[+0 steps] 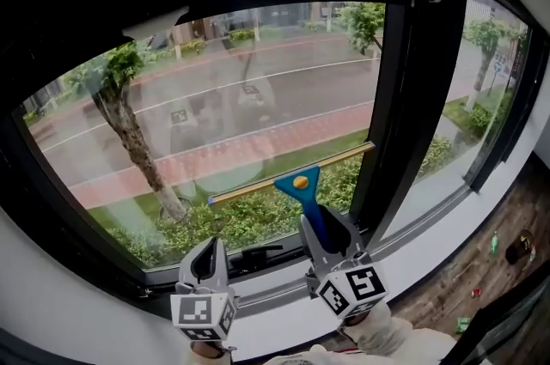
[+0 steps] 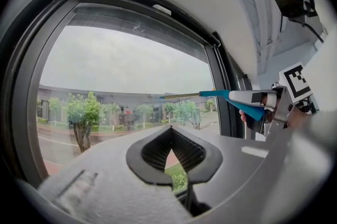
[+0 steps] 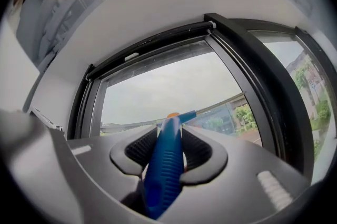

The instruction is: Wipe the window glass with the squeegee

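Outside a black-framed window (image 1: 391,97) lie a wet-looking street, a red-paved path, trees and hedges, all seen through the large window glass (image 1: 215,97); a second, narrower pane (image 1: 455,131) stands to its right beyond the dark upright. One squeegee (image 1: 301,181) is in play: its blue handle is clamped between the jaws of the right gripper (image 1: 331,233), and its brass-coloured blade lies slanted across the lower part of the large pane, its right end close to the upright. From the head view the blade seems to be on the glass, though contact cannot be confirmed. The left gripper (image 1: 209,258) hangs just beside the right one, low near the sill (image 1: 86,312), with its jaws drawn together at the tips and nothing between them. As for progress, the glass shows faint reflections but no suds, streaks or clear boundary between wiped and unwiped areas, so how much is done cannot be read. Judging by the blade's low position, this looks like the bottom of a stroke. The count: two grippers, one squeegee, two panes.
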{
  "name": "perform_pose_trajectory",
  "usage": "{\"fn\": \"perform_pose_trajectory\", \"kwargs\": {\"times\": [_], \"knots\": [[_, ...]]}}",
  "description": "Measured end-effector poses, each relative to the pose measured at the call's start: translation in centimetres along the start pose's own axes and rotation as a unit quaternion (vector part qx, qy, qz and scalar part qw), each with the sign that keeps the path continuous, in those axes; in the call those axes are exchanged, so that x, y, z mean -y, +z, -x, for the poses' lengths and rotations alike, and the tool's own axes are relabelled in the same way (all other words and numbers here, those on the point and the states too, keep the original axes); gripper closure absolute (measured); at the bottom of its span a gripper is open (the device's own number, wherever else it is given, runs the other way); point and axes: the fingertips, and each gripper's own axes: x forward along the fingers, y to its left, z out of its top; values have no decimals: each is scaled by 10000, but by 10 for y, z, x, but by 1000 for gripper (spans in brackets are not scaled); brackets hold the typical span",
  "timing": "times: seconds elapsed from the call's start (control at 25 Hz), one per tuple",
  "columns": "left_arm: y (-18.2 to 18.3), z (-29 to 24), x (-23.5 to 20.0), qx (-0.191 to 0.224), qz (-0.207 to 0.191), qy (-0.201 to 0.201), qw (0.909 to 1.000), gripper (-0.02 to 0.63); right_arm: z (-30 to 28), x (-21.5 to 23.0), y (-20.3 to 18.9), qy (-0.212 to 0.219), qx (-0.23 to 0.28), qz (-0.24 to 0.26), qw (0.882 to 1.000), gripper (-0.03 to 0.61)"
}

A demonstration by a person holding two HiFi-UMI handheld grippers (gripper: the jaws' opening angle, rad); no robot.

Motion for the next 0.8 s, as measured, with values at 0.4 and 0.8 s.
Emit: {"fn": "perform_pose_trajectory", "kwargs": {"times": [0.4,0.8], "knots": [[118,-47,24,689,-353,-253,9967,614,-49,13,108,436,1095,-13,9930,433],[197,-70,29,1318,-485,-274,9897,614,-88,13,189,569,1915,411,9790,433]]}}
